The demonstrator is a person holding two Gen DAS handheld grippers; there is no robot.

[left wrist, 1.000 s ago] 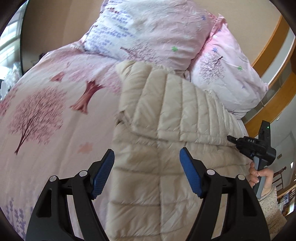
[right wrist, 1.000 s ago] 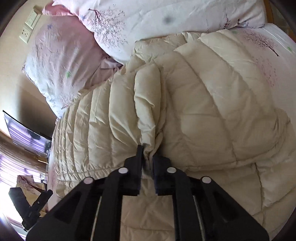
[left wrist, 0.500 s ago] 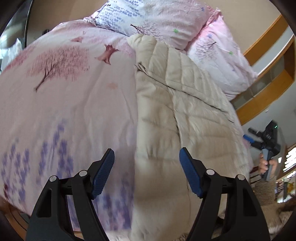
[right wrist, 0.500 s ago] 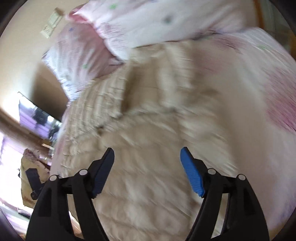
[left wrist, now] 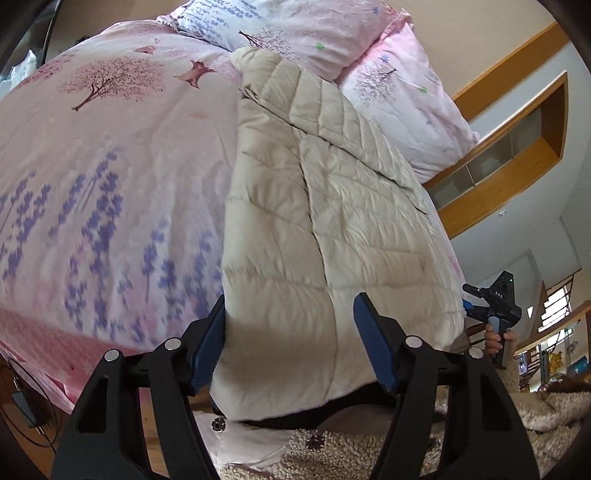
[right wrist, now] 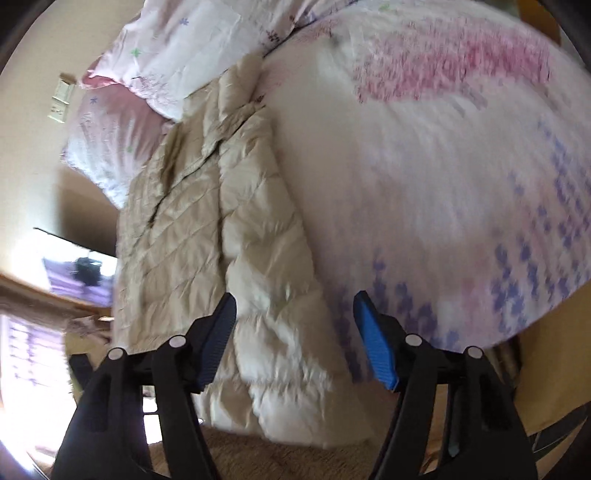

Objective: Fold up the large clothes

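Both grippers had drawn back toward the foot of the bed since the earlier frames, and the right gripper point(right wrist: 293, 338), then clamped on a fold of the jacket, had let go.

Bed point(left wrist: 110, 177): covered in a pink and white quilt printed with pink trees and purple flowers; largest item in both views.

Pillows point(left wrist: 332, 33): two, matching print, at the head of the bed; the jacket's far end lay against them.

Jacket point(left wrist: 314, 221): cream quilted puffer, laid lengthwise along the side of the bed from the pillows to the foot, its sides folded inward so that a long seam ran down the middle. Near hem hung slightly over the bed's edge.

Left gripper point(left wrist: 290, 341): jaws apart and closing, blue pads either side of the jacket's near hem. Left pad sat against the jacket's edge in the picture; right pad stood clear of the fabric. Nothing clenched.

Right gripper: jaws apart and closing, poised over the near corner of the jacket and the quilt beside it. Left pad overlapped the jacket's surface in view; contact could not be told through blur. Nothing grasped. Also seen small in the left wrist view, at the jacket's right edge, held by a hand point(left wrist: 496, 339).
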